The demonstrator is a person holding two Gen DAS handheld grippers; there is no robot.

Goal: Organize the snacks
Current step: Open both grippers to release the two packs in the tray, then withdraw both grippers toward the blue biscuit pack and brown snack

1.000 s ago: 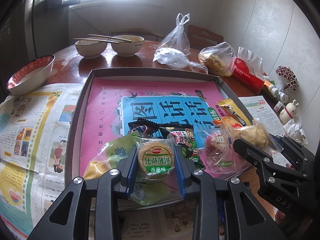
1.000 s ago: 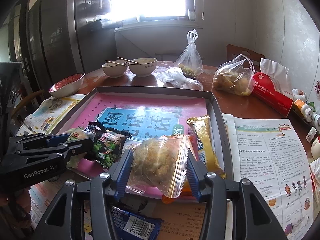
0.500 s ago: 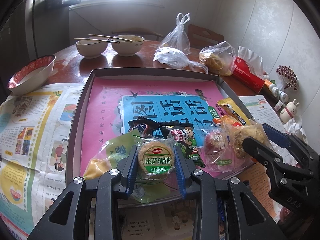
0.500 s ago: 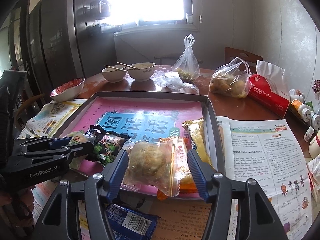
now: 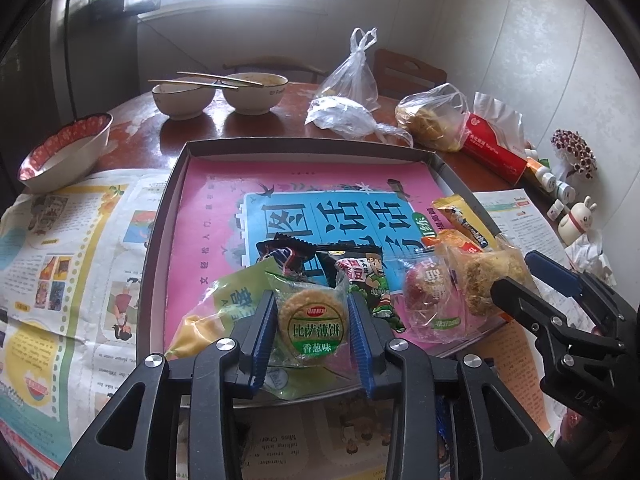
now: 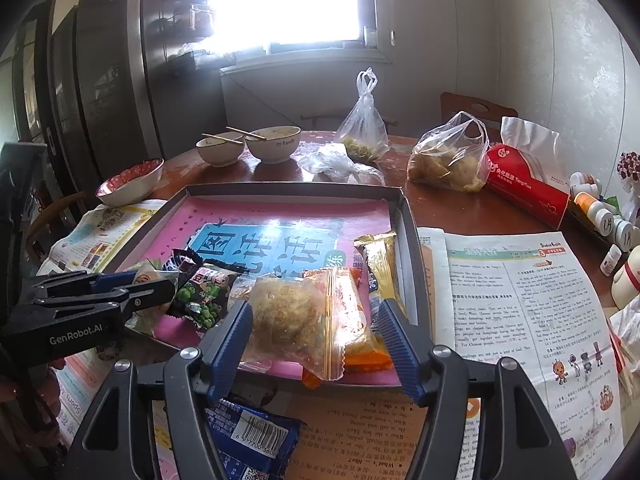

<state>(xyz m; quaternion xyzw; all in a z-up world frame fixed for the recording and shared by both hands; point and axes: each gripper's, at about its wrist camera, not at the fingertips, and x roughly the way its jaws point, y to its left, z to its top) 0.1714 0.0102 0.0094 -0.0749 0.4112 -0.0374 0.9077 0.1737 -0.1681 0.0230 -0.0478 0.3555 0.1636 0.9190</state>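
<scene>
A shallow tray [image 5: 168,200] with a pink and blue sheet inside holds several snack packets along its near edge. My left gripper [image 5: 312,322] is shut on a round cracker packet [image 5: 313,322] with a green label, just above the tray's near edge. My right gripper [image 6: 316,326] is open around a clear packet with a brown pastry [image 6: 288,320], which lies in the tray's near right corner; the fingers [image 6: 394,332] stand apart from it. The pastry packet also shows in the left wrist view [image 5: 486,280], next to a red sweet packet [image 5: 428,296] and a green pea packet [image 5: 370,284].
A yellow snack bar [image 6: 378,260] lies by the tray's right wall. A blue packet [image 6: 252,436] lies on the newspaper in front of the tray. Two bowls with chopsticks [image 5: 220,92], a red-rimmed bowl [image 5: 64,152], plastic bags [image 5: 434,120], a tissue pack [image 6: 528,184] and small bottles [image 6: 600,216] stand around.
My right gripper has opened and let go of the pastry packet, which now rests in the tray, and it has drawn back a little. My left gripper still holds the cracker packet.
</scene>
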